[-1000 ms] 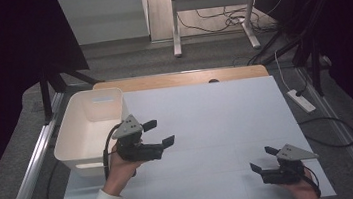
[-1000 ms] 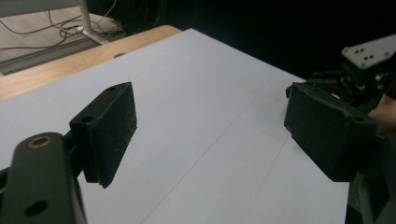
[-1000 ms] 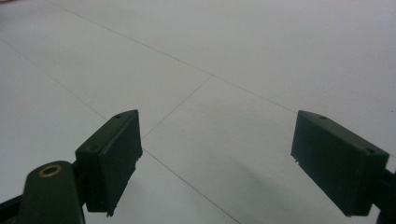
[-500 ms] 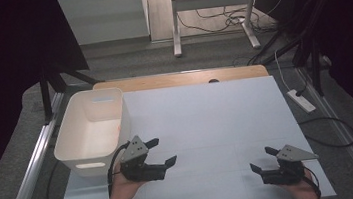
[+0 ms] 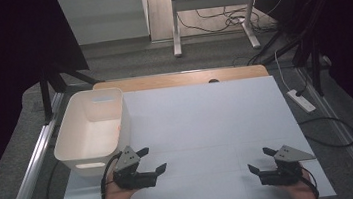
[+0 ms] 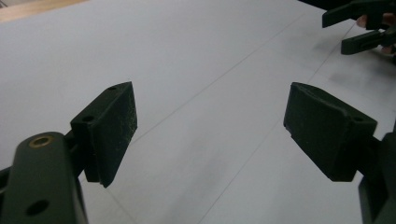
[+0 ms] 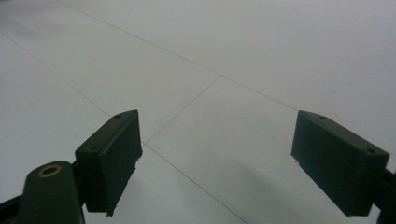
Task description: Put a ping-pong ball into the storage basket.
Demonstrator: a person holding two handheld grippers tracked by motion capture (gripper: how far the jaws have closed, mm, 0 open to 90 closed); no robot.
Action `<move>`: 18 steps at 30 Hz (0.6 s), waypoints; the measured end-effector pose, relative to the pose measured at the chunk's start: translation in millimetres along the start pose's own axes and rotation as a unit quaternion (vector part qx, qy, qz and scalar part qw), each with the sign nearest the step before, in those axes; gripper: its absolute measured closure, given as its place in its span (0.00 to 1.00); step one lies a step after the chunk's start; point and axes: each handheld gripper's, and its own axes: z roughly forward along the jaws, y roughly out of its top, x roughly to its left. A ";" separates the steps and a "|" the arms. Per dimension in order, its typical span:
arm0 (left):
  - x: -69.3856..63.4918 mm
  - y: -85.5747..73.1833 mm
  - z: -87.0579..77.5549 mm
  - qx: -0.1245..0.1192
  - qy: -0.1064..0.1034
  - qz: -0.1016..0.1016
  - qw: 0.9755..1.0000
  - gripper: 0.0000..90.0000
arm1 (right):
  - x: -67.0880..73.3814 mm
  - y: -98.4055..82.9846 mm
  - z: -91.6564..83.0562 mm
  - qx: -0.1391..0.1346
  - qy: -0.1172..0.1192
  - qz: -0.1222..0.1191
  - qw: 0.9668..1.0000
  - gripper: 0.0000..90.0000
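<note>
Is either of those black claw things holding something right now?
No: the left gripper and the right gripper both stand open over the bare white table.

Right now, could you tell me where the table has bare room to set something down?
The white table top is bare between the white bin and its right edge, and between the left hand-held gripper and right hand-held gripper. Only the bin's corner is crowded.

Bin [image 5: 92, 131] on table [image 5: 207, 121] far left; left gripper [image 5: 151, 161] just before it
</note>
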 end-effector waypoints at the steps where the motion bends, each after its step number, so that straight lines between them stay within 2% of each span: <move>1: 0.0 0.0 0.0 0.000 0.000 0.000 1.000 0.20 | 0.7 0.0 0.4 -0.001 0.001 0.000 1.000 0.17; 3: 3.8 -8.4 -3.6 -0.002 0.003 -0.007 1.000 0.20 | 1.6 0.1 0.9 0.002 0.002 0.000 1.000 0.17; 12: 11.7 -27.9 -20.9 -0.008 0.019 -0.010 1.000 0.20 | 5.5 0.4 4.5 0.005 0.006 -0.006 1.000 0.17; 15: 13.2 -33.3 -24.3 -0.012 0.026 -0.001 1.000 0.21 | 7.3 0.9 5.9 0.003 0.008 -0.008 1.000 0.17; 18: 14.8 -35.0 -25.7 -0.015 0.025 -0.002 1.000 0.21 | 8.8 1.0 6.5 0.004 0.009 -0.009 1.000 0.17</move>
